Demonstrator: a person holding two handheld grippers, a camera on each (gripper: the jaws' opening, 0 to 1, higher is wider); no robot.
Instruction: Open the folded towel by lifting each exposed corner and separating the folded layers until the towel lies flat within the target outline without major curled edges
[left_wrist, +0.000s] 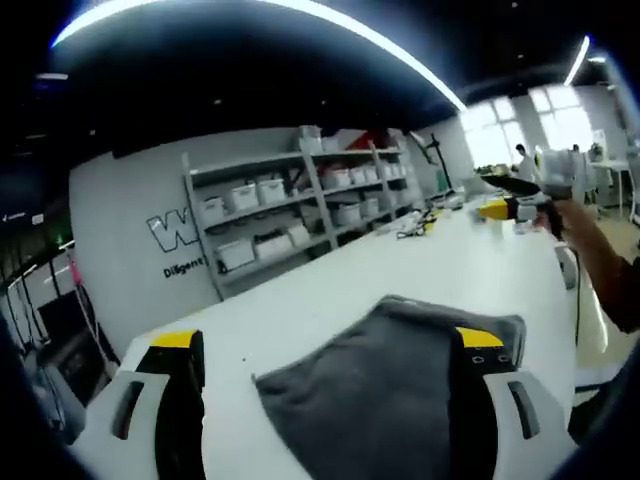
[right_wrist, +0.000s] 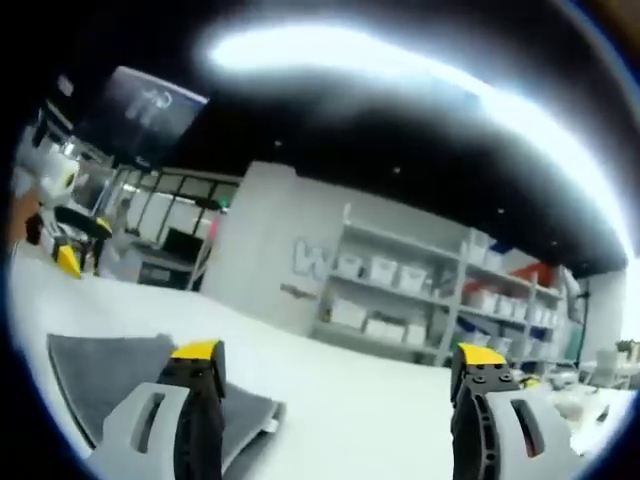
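A grey folded towel (left_wrist: 380, 395) lies on the white table (left_wrist: 400, 270), close under my left gripper (left_wrist: 328, 340). Its jaws stand wide apart and open; the right jaw overlaps the towel's right part, and the left jaw is over bare table. In the right gripper view the towel (right_wrist: 100, 375) lies at the lower left, its layered edge showing beside the left jaw. My right gripper (right_wrist: 338, 353) is open above bare table (right_wrist: 350, 410), holding nothing. It appears in the left gripper view as the right gripper (left_wrist: 510, 207), raised at the far right in a person's hand.
Shelves with white bins (left_wrist: 290, 200) stand against the lettered wall beyond the table; the same shelves (right_wrist: 420, 290) appear in the right gripper view. Small items (left_wrist: 420, 222) lie at the table's far end. The person's arm (left_wrist: 600, 260) hangs over the table's right edge.
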